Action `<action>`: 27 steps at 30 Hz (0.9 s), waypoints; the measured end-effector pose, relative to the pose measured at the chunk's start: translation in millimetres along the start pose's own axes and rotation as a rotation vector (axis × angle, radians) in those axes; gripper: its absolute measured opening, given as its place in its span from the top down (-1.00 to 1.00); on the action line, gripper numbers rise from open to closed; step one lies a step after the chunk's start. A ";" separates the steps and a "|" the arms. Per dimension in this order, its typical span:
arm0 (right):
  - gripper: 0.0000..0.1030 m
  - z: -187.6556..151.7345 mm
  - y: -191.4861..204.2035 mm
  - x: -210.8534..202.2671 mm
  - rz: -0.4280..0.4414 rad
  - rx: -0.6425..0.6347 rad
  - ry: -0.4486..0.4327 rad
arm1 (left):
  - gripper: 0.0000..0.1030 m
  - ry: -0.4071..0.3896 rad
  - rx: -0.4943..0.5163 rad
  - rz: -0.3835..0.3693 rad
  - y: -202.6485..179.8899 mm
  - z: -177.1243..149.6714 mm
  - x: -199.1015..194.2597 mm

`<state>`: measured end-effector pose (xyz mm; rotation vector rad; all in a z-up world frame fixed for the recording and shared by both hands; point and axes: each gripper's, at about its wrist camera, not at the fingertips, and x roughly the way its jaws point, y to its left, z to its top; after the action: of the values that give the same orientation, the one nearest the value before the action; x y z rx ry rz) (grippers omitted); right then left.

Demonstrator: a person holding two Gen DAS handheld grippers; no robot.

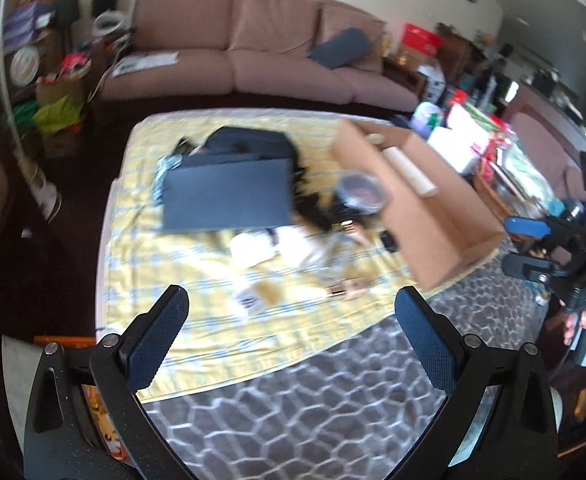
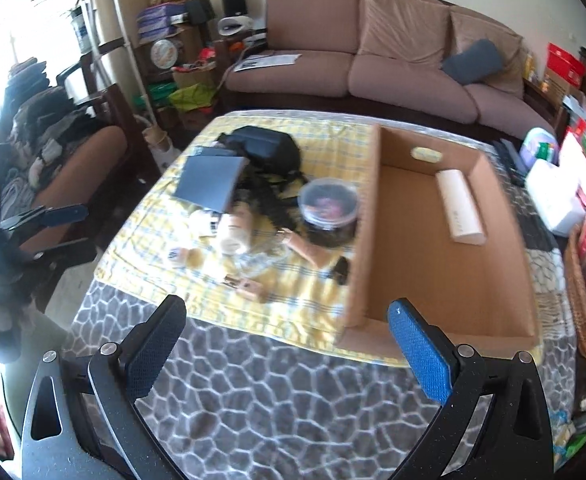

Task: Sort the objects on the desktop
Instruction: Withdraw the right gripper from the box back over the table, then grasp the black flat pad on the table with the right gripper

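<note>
Yellow cloth (image 2: 333,136): clutter laid out mid-table.
Left gripper (image 1: 291,332): spread, nothing held.
Clear tub (image 2: 328,202): beside cardboard box (image 2: 445,264); judged light, rigid, slippery; best gripped across the rim.
Right gripper (image 2: 287,344): spread, nothing held.

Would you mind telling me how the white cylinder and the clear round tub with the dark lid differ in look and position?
The white cylinder lies on its side inside the cardboard box; the clear round tub stands upright outside it, on the yellow checked cloth. The cylinder is long, slim and opaque white, while the tub is short, wide and see-through with dark contents. The cylinder rests against the box's right wall; the tub sits beside its left wall. Neither gripper holds either.
</note>
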<state>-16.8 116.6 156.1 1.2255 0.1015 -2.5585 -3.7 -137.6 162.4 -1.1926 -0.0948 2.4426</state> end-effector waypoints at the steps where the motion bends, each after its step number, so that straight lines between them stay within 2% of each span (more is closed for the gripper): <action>1: -0.99 2.2 5.6 5.5 0.014 -0.007 0.003 | -1.00 0.007 -0.010 0.000 10.2 0.3 2.3; 4: -0.99 10.0 21.9 22.4 0.111 -0.025 0.002 | -0.96 0.000 -0.031 0.013 38.0 2.1 9.7; 8: -0.99 29.1 38.0 56.1 0.170 -0.013 0.003 | -0.96 -0.003 -0.093 0.018 76.2 8.8 31.4; 10: -0.99 40.3 41.4 73.5 0.196 0.005 -0.002 | -0.88 0.004 -0.133 0.009 93.9 14.7 47.2; 12: -0.99 52.3 43.3 92.8 0.230 0.033 -0.014 | -0.39 0.019 -0.170 0.002 111.0 18.8 62.8; 14: -0.99 63.1 43.8 110.8 0.252 0.060 -0.025 | -0.22 0.034 -0.212 0.008 126.2 22.9 81.2; 20: -0.86 89.9 29.8 165.8 0.300 0.153 -0.046 | -0.22 0.040 -0.304 0.014 154.3 31.0 123.0; 24: -0.68 99.5 13.5 198.9 0.321 0.241 -0.030 | -0.22 0.028 -0.293 0.036 165.5 45.2 141.2; 27: -0.58 103.1 9.7 213.7 0.320 0.254 -0.015 | -0.22 0.013 -0.281 0.021 170.0 53.1 152.2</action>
<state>-217.3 36.5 57.2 1.1956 -0.4024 -2.3479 -184.9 -225.6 42.7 -1.3300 -0.4361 2.4984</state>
